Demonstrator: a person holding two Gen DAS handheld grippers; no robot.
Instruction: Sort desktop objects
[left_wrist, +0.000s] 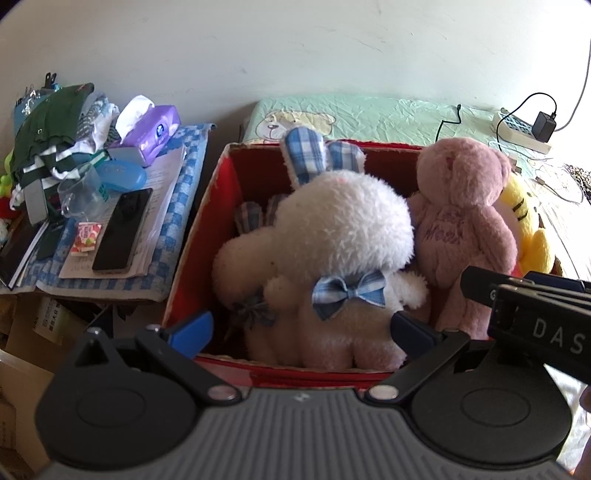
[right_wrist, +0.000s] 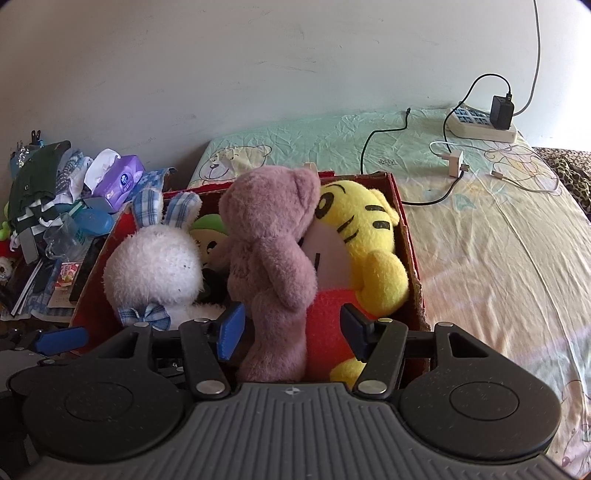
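A red box (right_wrist: 406, 229) on the bed holds the white rabbit (left_wrist: 332, 251), the pink bear (right_wrist: 273, 258) and the yellow tiger (right_wrist: 369, 251), packed close. The left gripper (left_wrist: 301, 328) is spread wide at the box's near edge, either side of the rabbit, gripping nothing. The right gripper (right_wrist: 291, 332) is likewise released, its fingers flanking the bear's legs. Left of the box a cluttered table (left_wrist: 184, 206) carries a phone (left_wrist: 122, 229) and a tissue pack (left_wrist: 151, 129). Only the right view shows a green toy (right_wrist: 210, 232) behind the bear and the whole power strip (right_wrist: 480, 125) on the far bed.
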